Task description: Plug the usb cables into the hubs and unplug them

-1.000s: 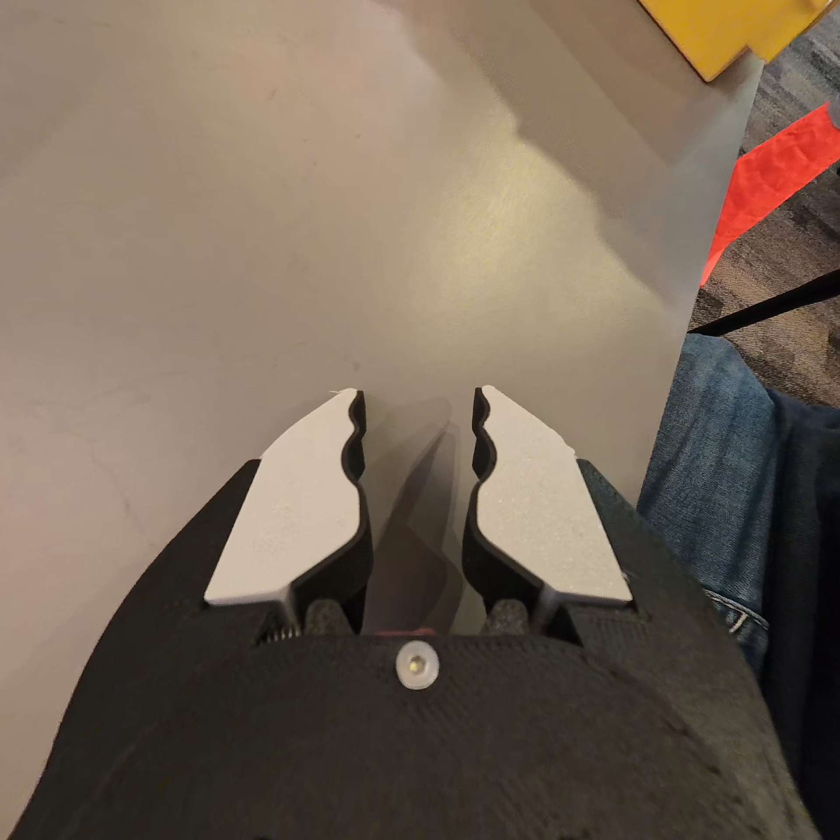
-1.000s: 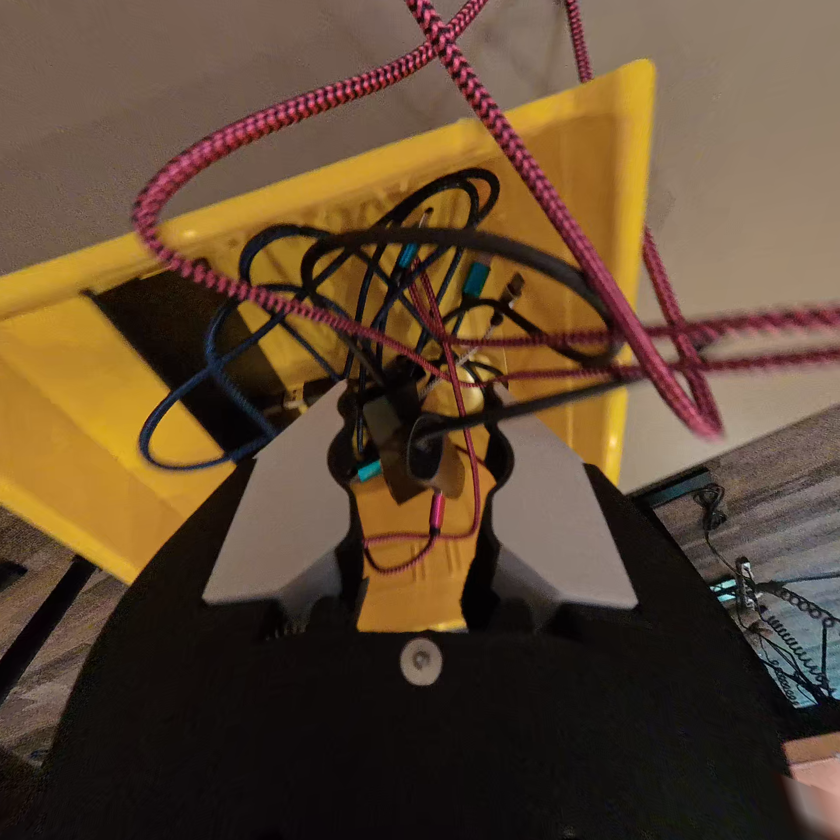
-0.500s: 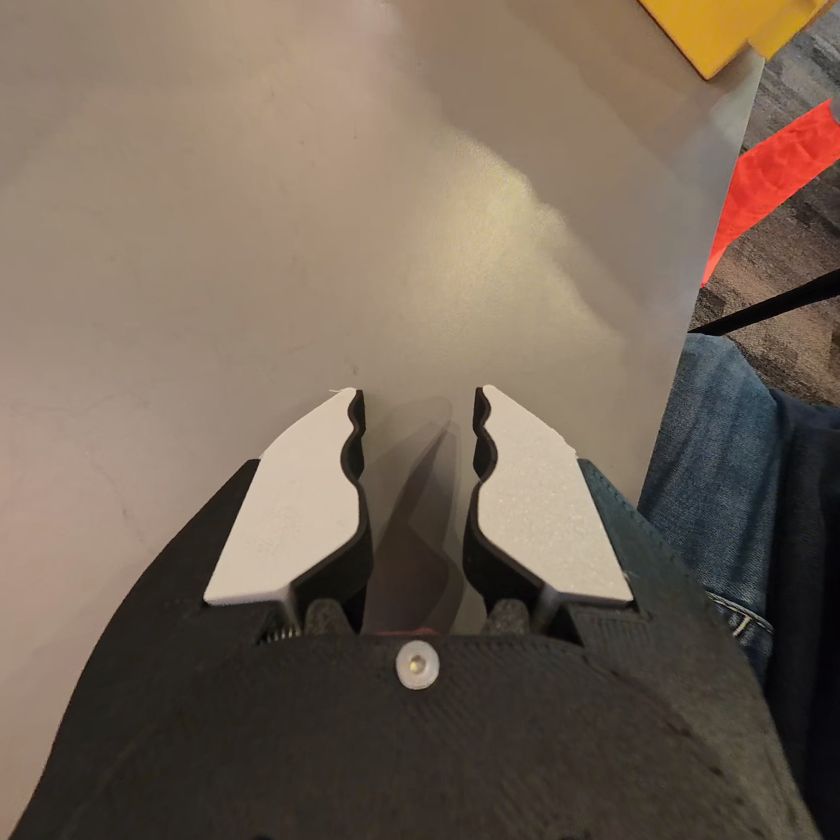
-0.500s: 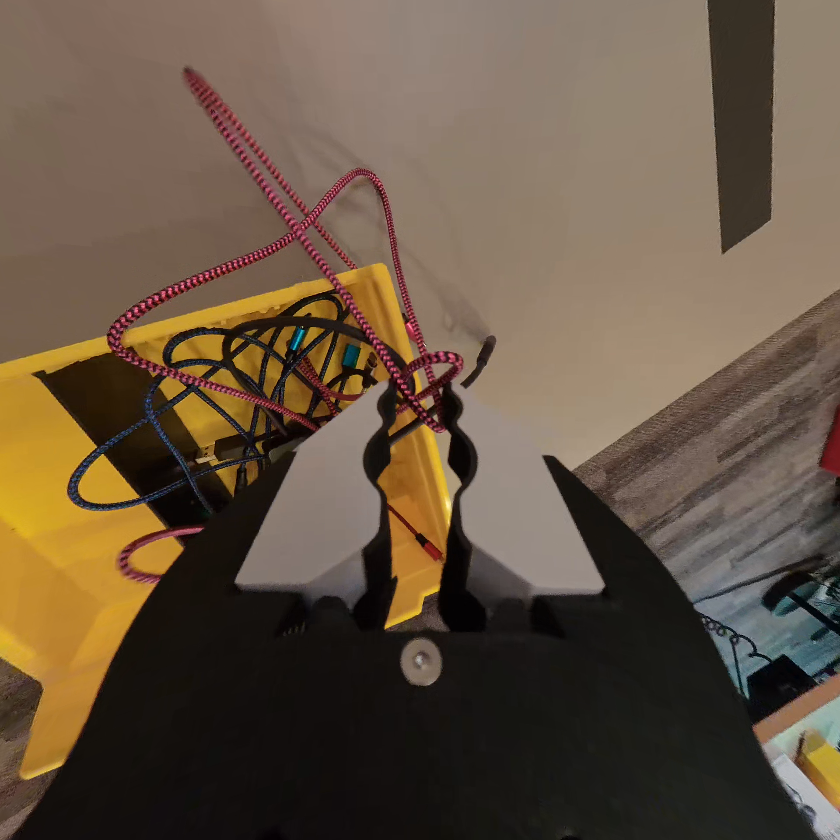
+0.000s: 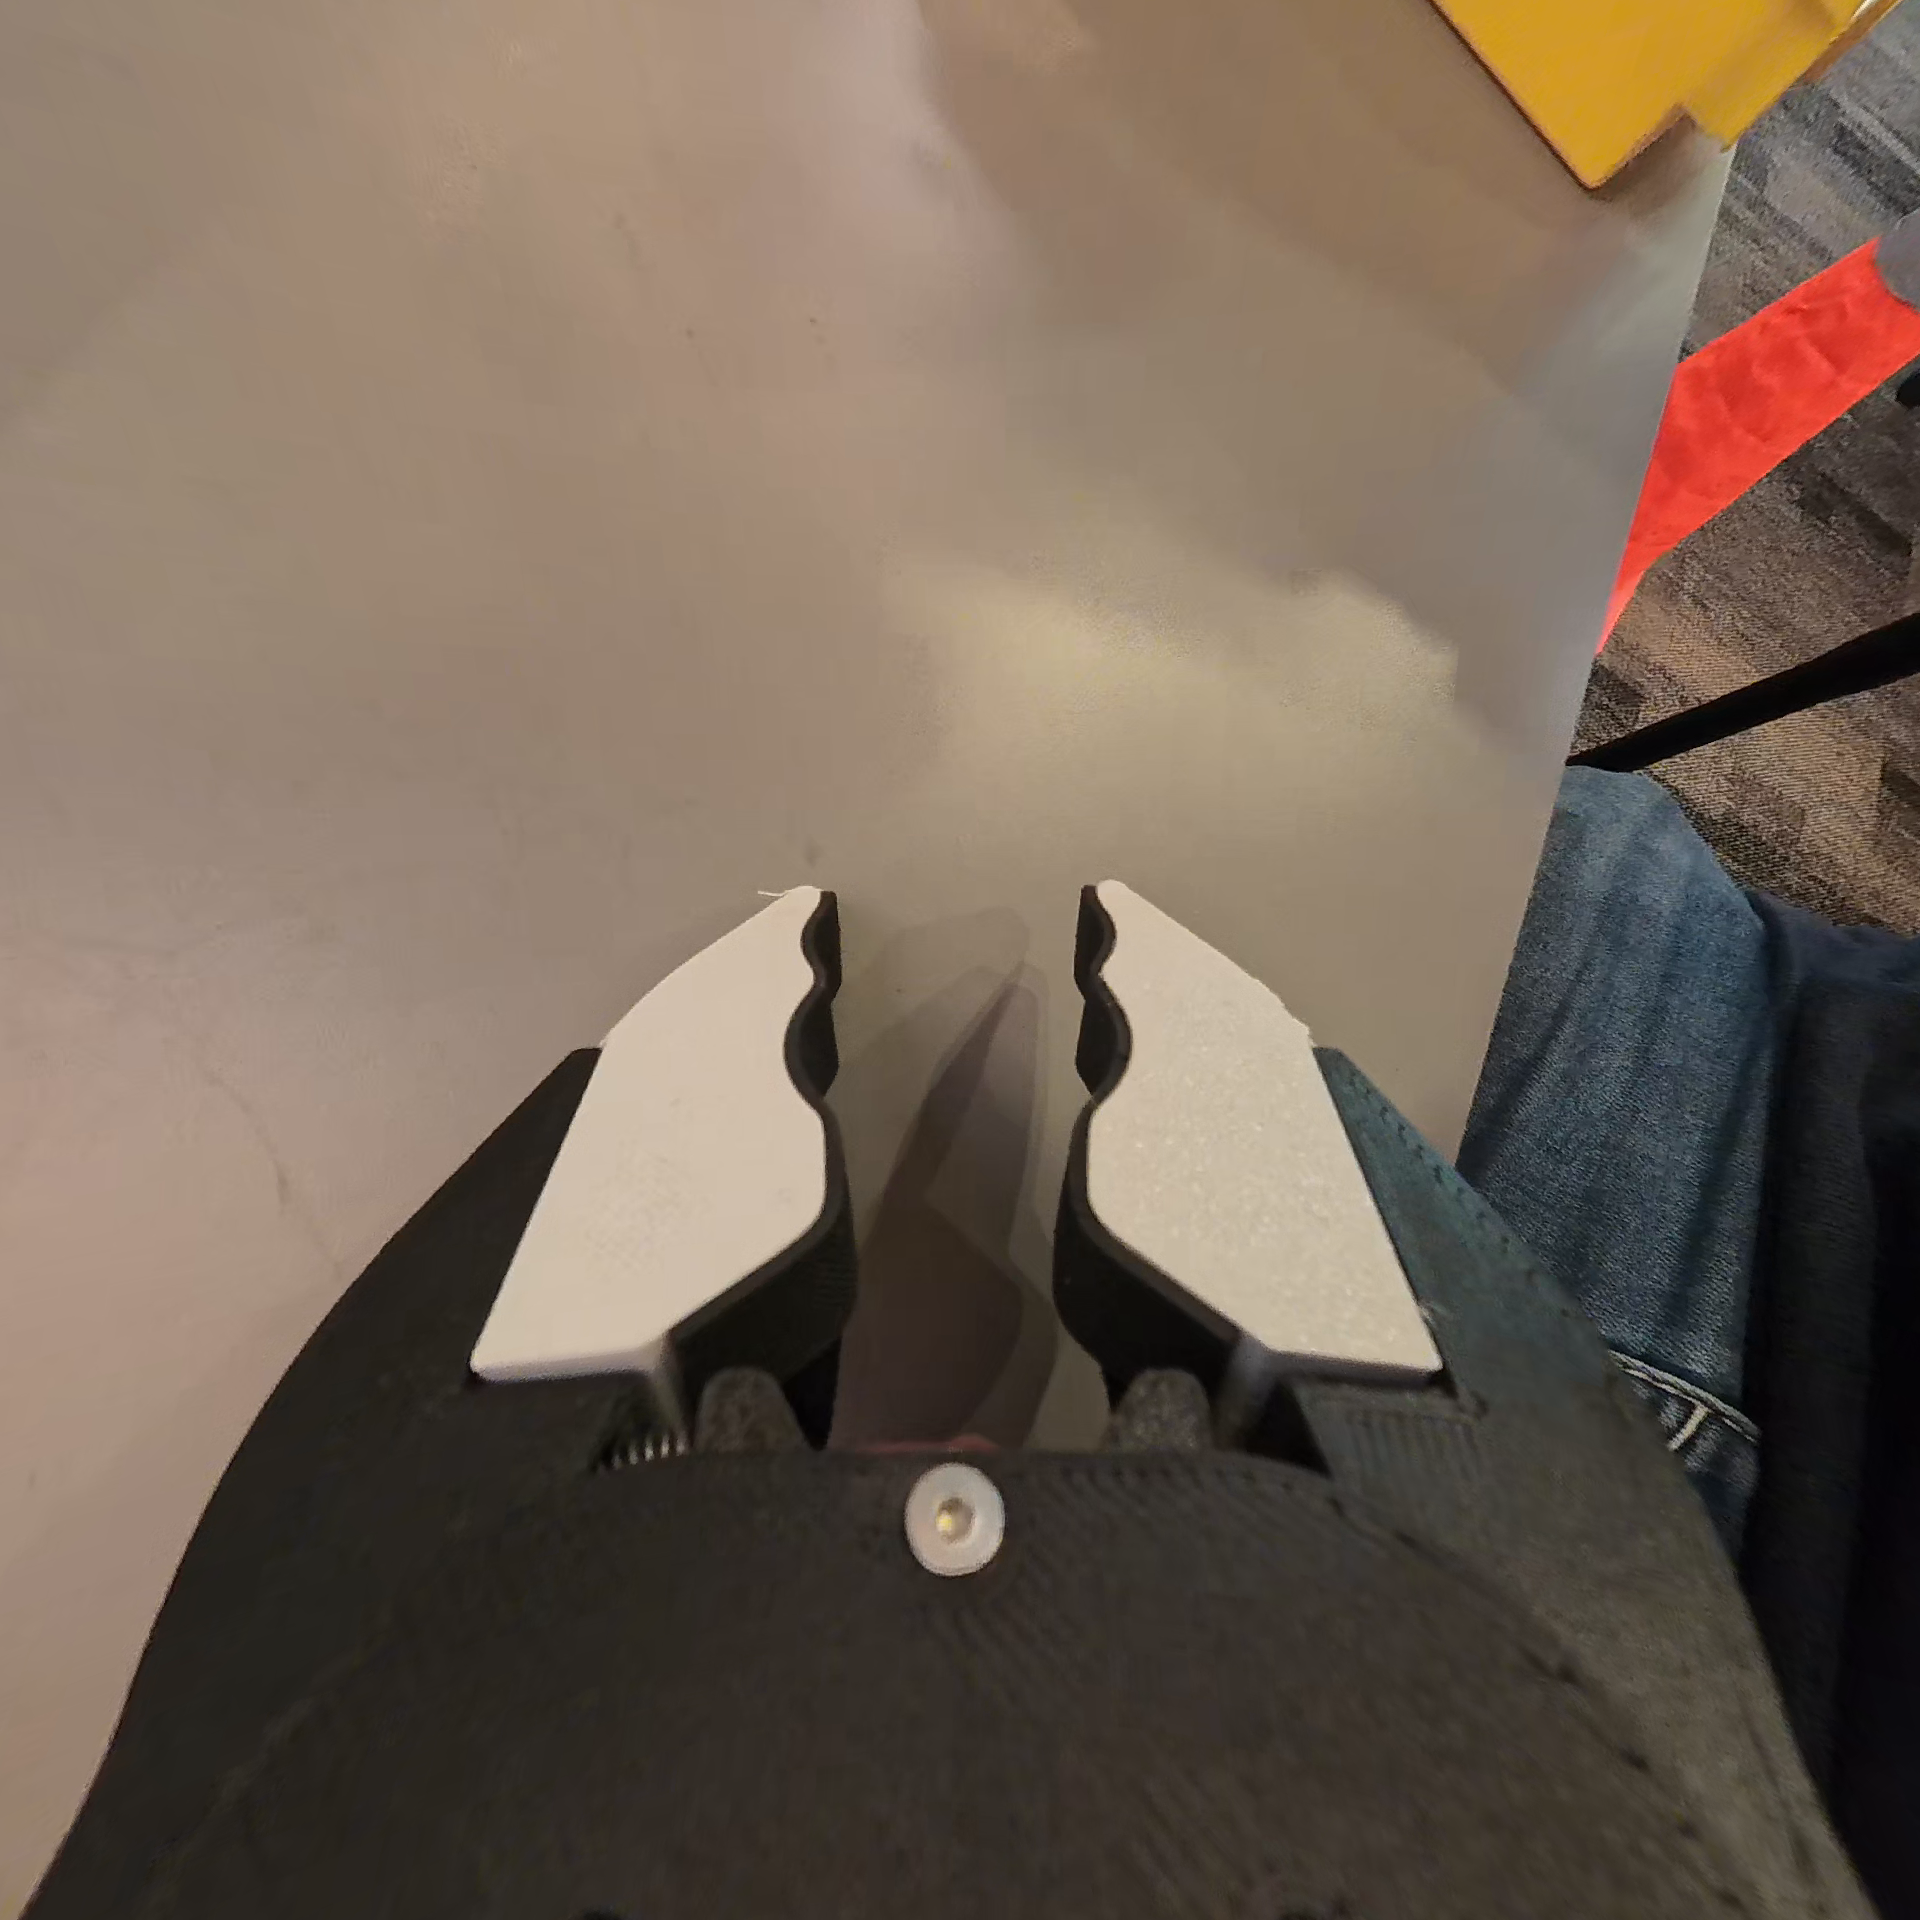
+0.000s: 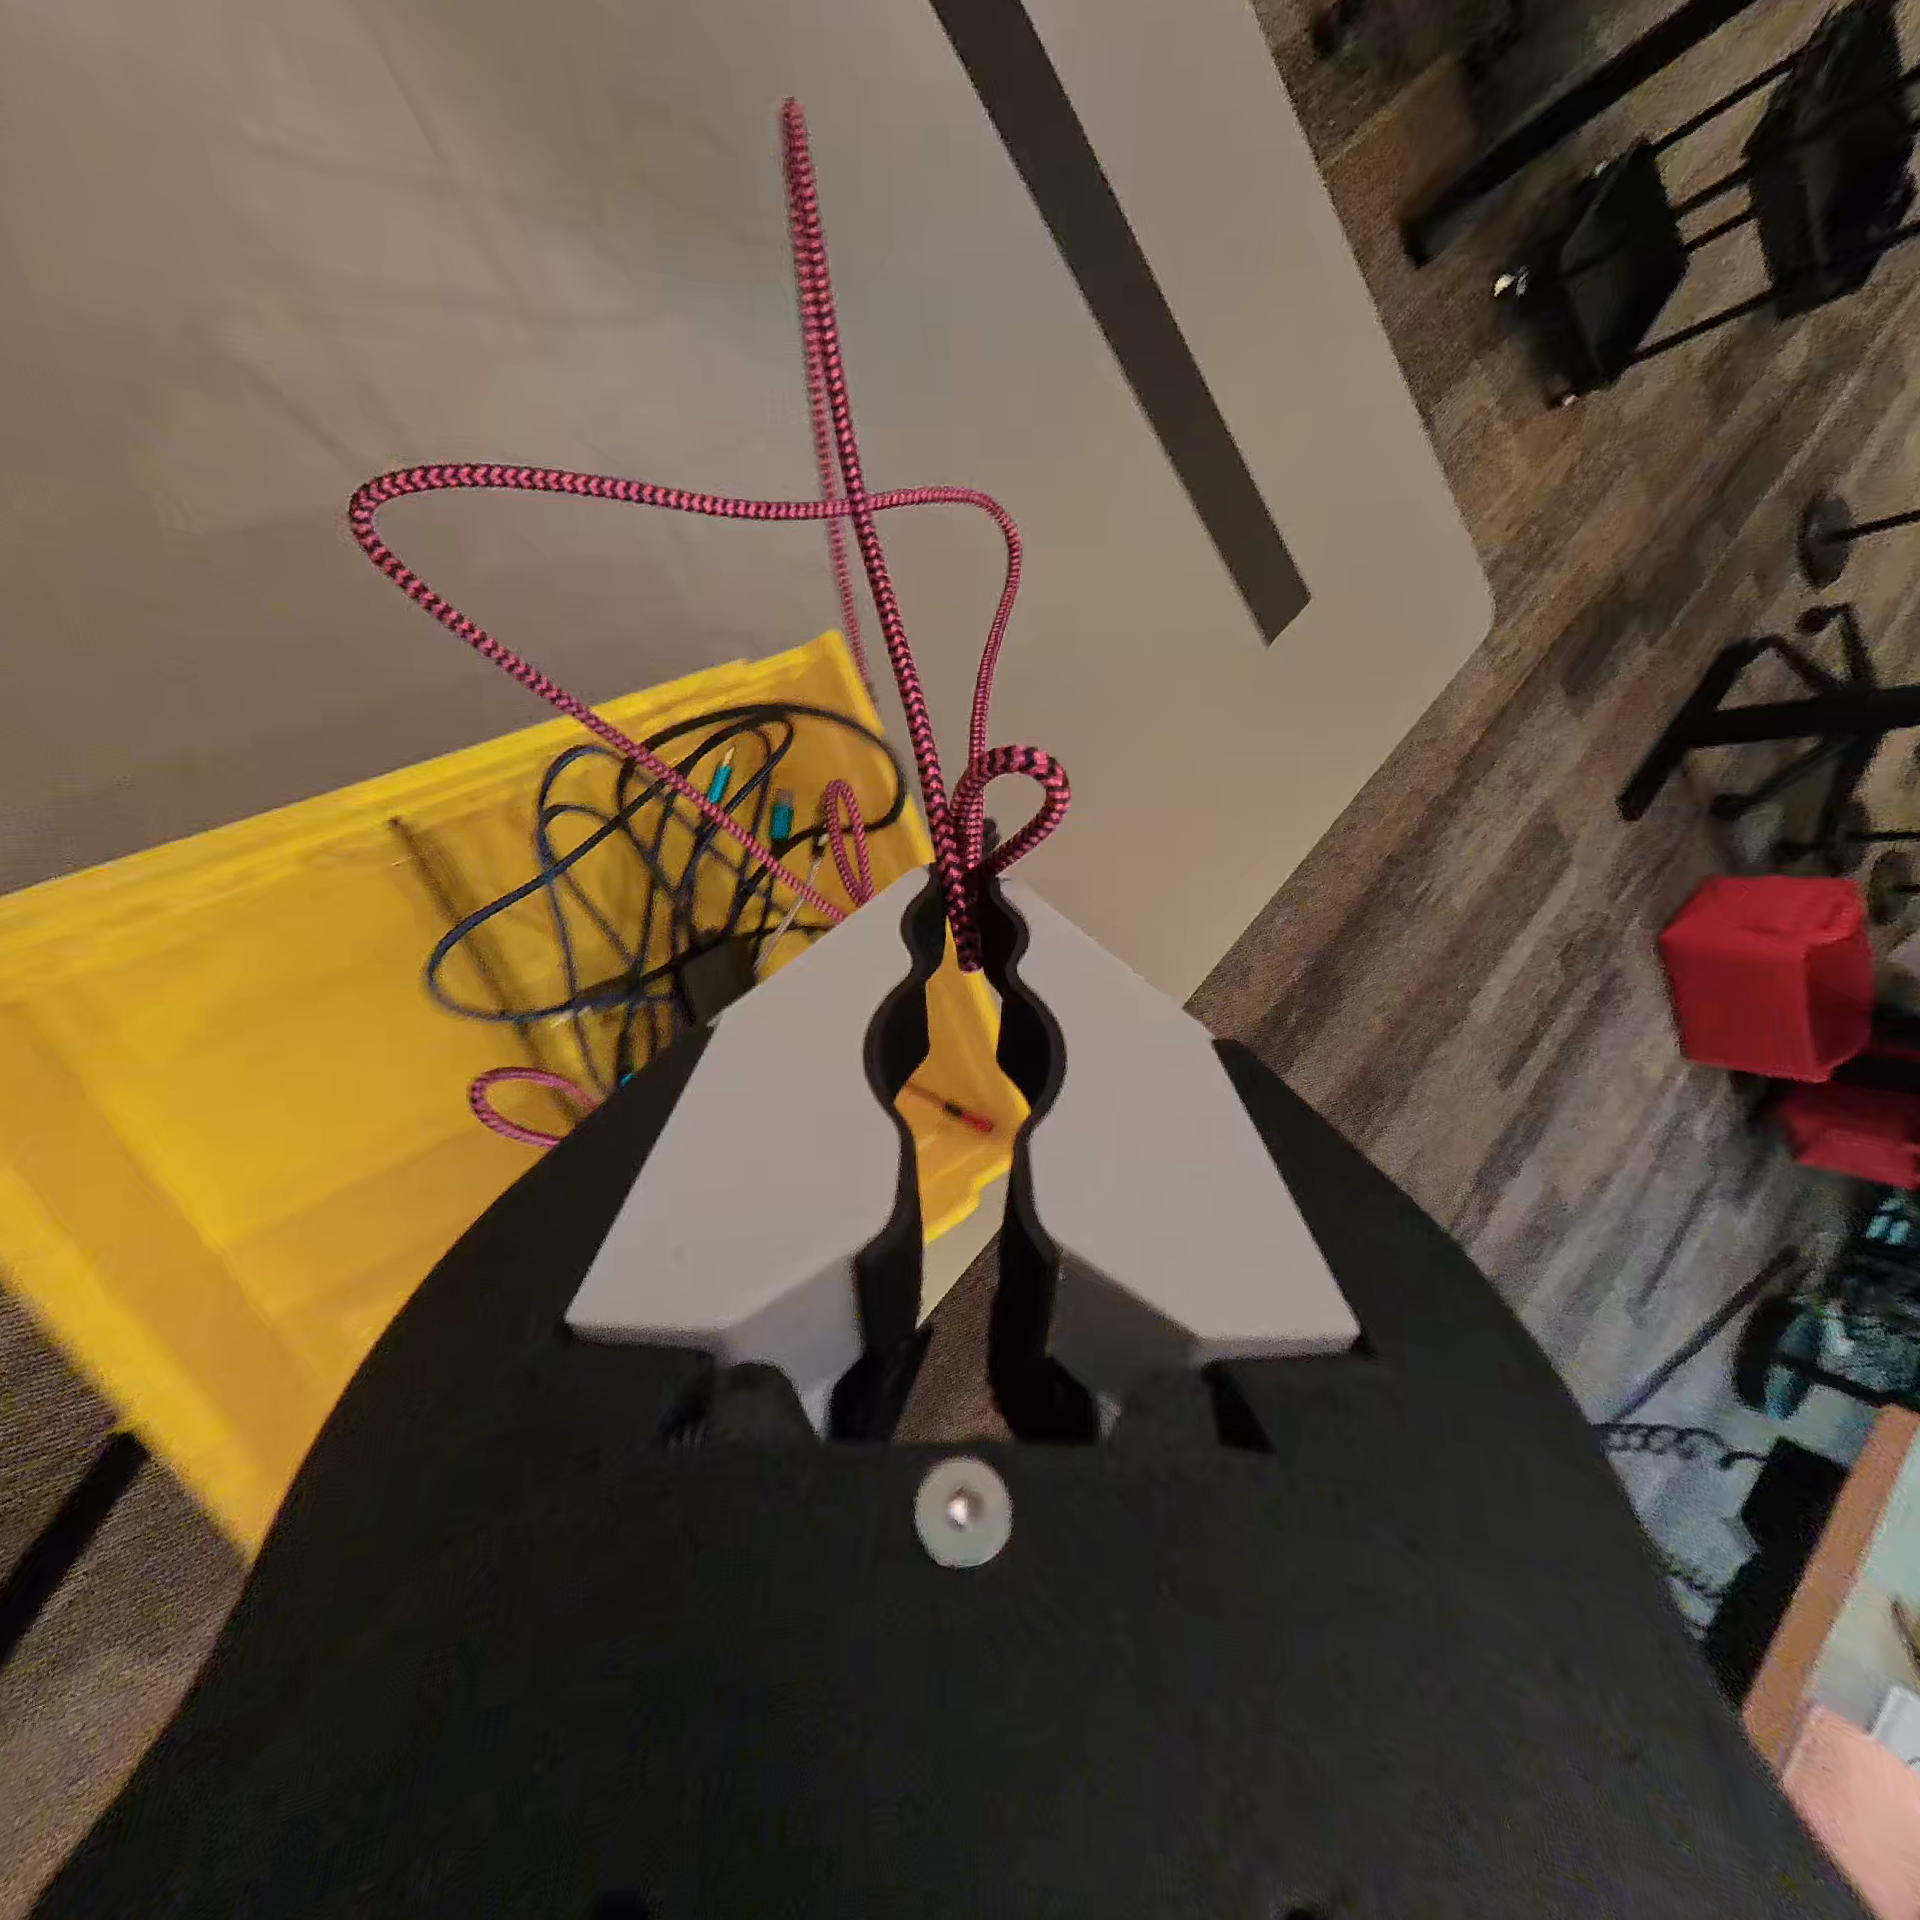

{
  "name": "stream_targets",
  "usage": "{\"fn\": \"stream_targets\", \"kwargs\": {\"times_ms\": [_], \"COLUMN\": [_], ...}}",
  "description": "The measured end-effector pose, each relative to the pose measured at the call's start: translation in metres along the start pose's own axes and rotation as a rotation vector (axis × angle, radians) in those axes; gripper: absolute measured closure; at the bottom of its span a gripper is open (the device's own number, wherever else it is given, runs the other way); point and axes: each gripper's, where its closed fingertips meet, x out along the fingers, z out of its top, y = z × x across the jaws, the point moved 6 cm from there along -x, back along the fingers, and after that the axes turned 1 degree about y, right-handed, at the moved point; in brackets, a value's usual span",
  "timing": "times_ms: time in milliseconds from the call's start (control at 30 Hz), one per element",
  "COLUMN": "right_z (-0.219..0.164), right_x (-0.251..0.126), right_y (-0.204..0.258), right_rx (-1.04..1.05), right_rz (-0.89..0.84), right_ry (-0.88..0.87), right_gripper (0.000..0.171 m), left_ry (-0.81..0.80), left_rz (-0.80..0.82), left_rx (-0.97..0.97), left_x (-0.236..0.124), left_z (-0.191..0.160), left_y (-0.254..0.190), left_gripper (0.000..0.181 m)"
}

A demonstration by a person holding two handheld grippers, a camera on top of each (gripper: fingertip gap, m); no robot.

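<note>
1. Braided pink-and-black usb cable (image 6: 665, 503) is pinched at the tips of the right tongs (image 6: 964, 891), lifted above the yellow bin (image 6: 239, 1049); its loops trail over the desk (image 6: 312, 312).
2. Blue and black cables (image 6: 623, 883) lie tangled inside the bin.
3. Left tongs (image 5: 956, 914) sit parted and empty, low over bare desk (image 5: 520, 520).
4. No hub shows in either view.
5. Judgement: very early, with one cable being fetched, nothing plugged, and all plugging and unplugging ahead.
</note>
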Motion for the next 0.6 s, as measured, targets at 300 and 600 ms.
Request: {"fn": "stream_targets", "kwargs": {"times_ms": [300,600], "right_z": [-0.085,-0.133], "right_x": [-0.028,0.073], "right_y": [0.020,0.044], "right_rx": [0.200,0.215], "right_rz": [0.093,0.280], "right_ry": [0.221,0.502], "right_gripper": [0.168,0.171], "left_ry": [0.001,0.005], "left_rz": [0.005,0.013], "left_rx": [0.006,0.012], "left_x": [0.000,0.001], "left_z": [0.000,-0.001], "left_y": [0.000,-0.004], "left_gripper": [0.139,0.137]}}
